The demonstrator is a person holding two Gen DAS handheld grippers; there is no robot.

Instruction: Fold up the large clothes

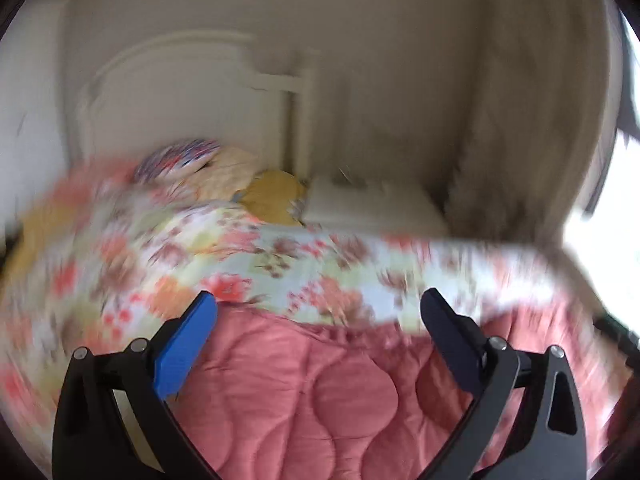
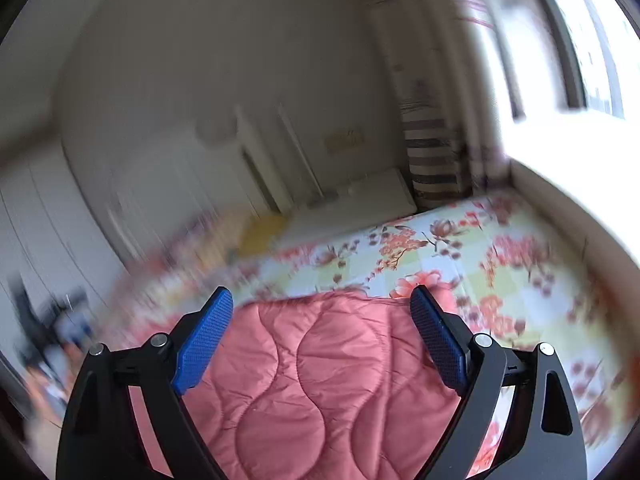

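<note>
A pink quilted blanket (image 1: 312,392) lies on a bed with a floral sheet (image 1: 280,256). My left gripper (image 1: 318,300) is open above the blanket, its blue fingers (image 1: 188,344) spread wide with nothing between them. In the right wrist view the same pink blanket (image 2: 320,376) lies below my right gripper (image 2: 322,296), which is open and empty, near the blanket's far edge. The floral sheet (image 2: 460,256) spreads beyond it. Both views are motion-blurred.
Pillows (image 1: 224,176) and a yellow cushion (image 1: 272,196) lie at the bed's head by a white headboard (image 1: 168,92). A white nightstand (image 1: 372,204) and a curtain (image 1: 516,128) stand at the right. A bright window (image 2: 580,48) and a ledge (image 2: 568,184) border the bed.
</note>
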